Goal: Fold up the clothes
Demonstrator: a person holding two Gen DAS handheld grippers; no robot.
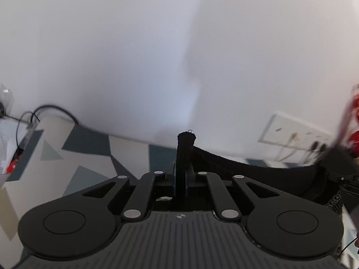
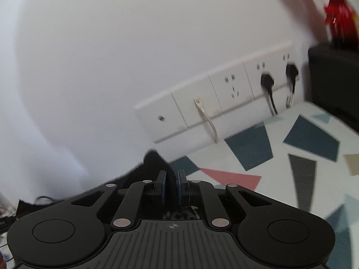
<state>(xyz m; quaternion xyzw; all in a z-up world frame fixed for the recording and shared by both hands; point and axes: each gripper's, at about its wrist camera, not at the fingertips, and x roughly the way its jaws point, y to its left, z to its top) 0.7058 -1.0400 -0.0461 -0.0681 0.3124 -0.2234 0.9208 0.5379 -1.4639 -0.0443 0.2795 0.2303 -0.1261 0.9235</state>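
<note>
1. The left gripper [image 1: 180,177] is clenched on a black garment [image 1: 258,170]: a narrow bunched strip of the cloth is pinched between its blue-edged pads, with almost no gap, and a frayed tip pokes up above the fingertips.
2. From that pinch the garment's edge runs off to the right in a sagging band, lifted clear of the patterned surface [image 1: 94,152], to the frame's right edge, where blurred black hardware shows.
3. The right gripper [image 2: 171,185] is also closed on the black garment [image 2: 154,163]. Its pads stand a little further apart than the left's, with a thicker fold filling the space between them.
4. Here the cloth rises in a hump just above the fingertips and trails away to the left; a speckled grey patch of fabric shows behind the jaws, near the gripper body.
5. Beyond both grippers is a white wall [image 1: 134,56], blurred.
6. In the right wrist view a row of wall sockets [image 2: 215,98] sits low on the wall, with a beige cable and two black plugs inserted, above the surface of coloured shapes [image 2: 309,139].
</note>
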